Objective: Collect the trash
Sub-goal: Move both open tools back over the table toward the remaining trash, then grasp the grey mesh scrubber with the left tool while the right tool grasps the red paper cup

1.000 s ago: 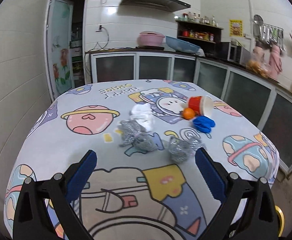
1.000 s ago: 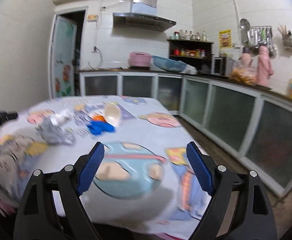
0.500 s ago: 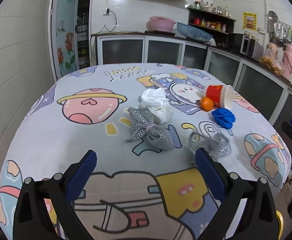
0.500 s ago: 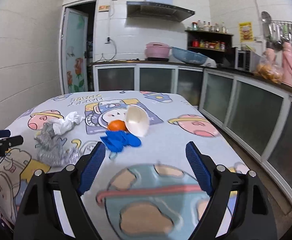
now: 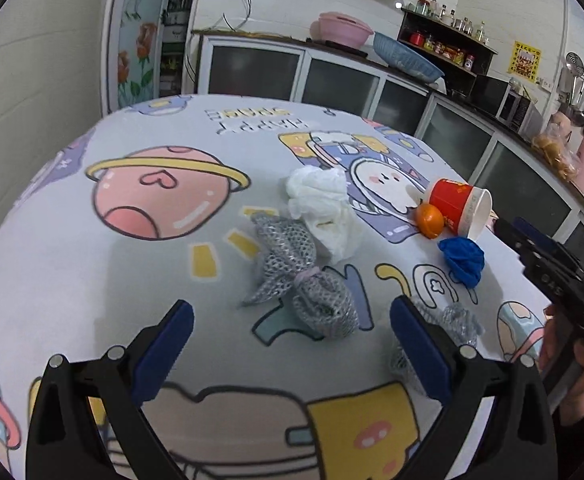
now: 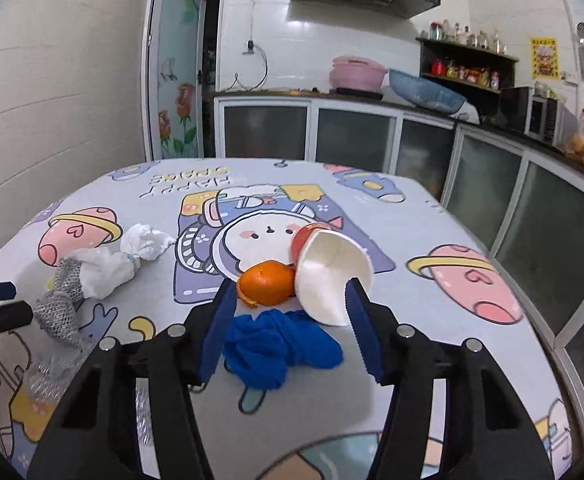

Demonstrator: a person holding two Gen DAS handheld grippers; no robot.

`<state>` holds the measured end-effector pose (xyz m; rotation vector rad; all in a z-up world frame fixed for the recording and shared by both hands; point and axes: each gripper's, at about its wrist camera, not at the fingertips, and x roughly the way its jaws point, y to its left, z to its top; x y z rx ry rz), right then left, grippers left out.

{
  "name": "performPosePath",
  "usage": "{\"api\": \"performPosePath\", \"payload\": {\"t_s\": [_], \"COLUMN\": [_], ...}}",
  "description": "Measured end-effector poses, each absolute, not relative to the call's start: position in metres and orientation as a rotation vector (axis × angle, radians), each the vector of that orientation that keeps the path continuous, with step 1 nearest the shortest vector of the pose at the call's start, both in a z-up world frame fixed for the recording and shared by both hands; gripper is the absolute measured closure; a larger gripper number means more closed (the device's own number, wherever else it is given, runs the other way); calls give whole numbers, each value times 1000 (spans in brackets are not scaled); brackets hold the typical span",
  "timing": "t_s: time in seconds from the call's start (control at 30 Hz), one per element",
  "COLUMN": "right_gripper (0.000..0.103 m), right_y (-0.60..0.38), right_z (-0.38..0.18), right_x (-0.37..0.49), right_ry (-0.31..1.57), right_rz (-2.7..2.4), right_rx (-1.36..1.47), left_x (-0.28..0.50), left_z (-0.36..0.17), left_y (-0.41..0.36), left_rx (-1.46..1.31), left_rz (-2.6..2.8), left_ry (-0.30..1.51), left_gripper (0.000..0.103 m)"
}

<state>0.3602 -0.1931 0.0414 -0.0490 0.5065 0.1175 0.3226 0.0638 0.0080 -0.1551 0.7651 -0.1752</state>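
Note:
Trash lies on a table with a cartoon cloth (image 5: 91, 280). A grey mesh wad (image 5: 300, 280) sits just ahead of my open left gripper (image 5: 292, 340). A second mesh wad (image 5: 448, 328) lies partly behind its right finger. A crumpled white tissue (image 5: 324, 208) lies beyond. My open right gripper (image 6: 292, 324) straddles a crumpled blue glove (image 6: 275, 348), with an orange peel (image 6: 267, 284) and a tipped red paper cup (image 6: 332, 276) just past its fingertips. The glove (image 5: 464, 260), peel (image 5: 430, 220) and cup (image 5: 460, 208) also show in the left wrist view.
Kitchen cabinets and a counter (image 6: 372, 128) run behind and right of the table. A doorway (image 6: 179, 72) is at the back left. The table's right edge (image 6: 540, 320) drops to the floor. The tissue (image 6: 131, 256) and mesh (image 6: 59, 308) lie left of the right gripper.
Both grippers moved forward and lower over the table. The right gripper closed in on the blue glove, peel and cup and narrowed somewhat. The left gripper came up to the mesh wads.

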Motion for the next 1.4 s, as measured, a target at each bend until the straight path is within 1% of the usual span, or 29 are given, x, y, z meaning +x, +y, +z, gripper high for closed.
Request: {"api": "performPosePath", "payload": {"t_s": [0.13, 0.27, 0.5, 0.63, 0.73, 0.8, 0.83, 0.87, 0.9, 0.93, 0.97, 1.0, 1.03, 1.2, 1.4], "right_gripper": [54, 55, 57, 62, 70, 79, 87, 93, 97, 100, 100, 100, 101, 101, 101], "right_y": [-193, -198, -204, -203, -201, -200, -199, -199, -199, -199, -199, -199, -200, -205, -217], "right_z": [35, 30, 23, 23, 22, 22, 22, 21, 21, 19, 19, 18, 19, 29, 48], "right_x": [380, 398, 413, 422, 429, 430, 430, 430, 430, 432, 432, 432, 432, 425, 415], "right_ry": [544, 588, 621, 649, 672, 685, 687, 687, 691, 703, 705, 705, 704, 672, 630], "right_rz": [110, 106, 110, 119, 119, 127, 120, 111, 111, 115, 115, 117, 117, 130, 135], "right_rx": [-41, -12, 28, 36, 34, 35, 29, 26, 27, 31, 33, 34, 37, 63, 102], "left_x": [340, 354, 367, 373, 377, 377, 378, 378, 380, 381, 382, 383, 384, 383, 372], "left_z": [3, -4, -11, -15, -16, -16, -16, -17, -19, -20, -21, -22, -22, -18, -4], "left_y": [57, 52, 42, 41, 42, 43, 44, 45, 46, 46, 48, 48, 49, 52, 63], "left_rx": [-164, -212, -241, -245, -261, -261, -261, -261, -265, -274, -284, -290, -303, -327, -336], "left_rz": [-200, -231, -239, -238, -237, -229, -226, -228, -233, -235, -233, -236, -246, -253, -280], "left_ry": [807, 859, 886, 898, 904, 901, 904, 908, 917, 924, 928, 930, 930, 914, 862], "left_gripper": [8, 8, 8, 8, 10, 24, 30, 47, 55, 59, 73, 83, 85, 89, 89]}}
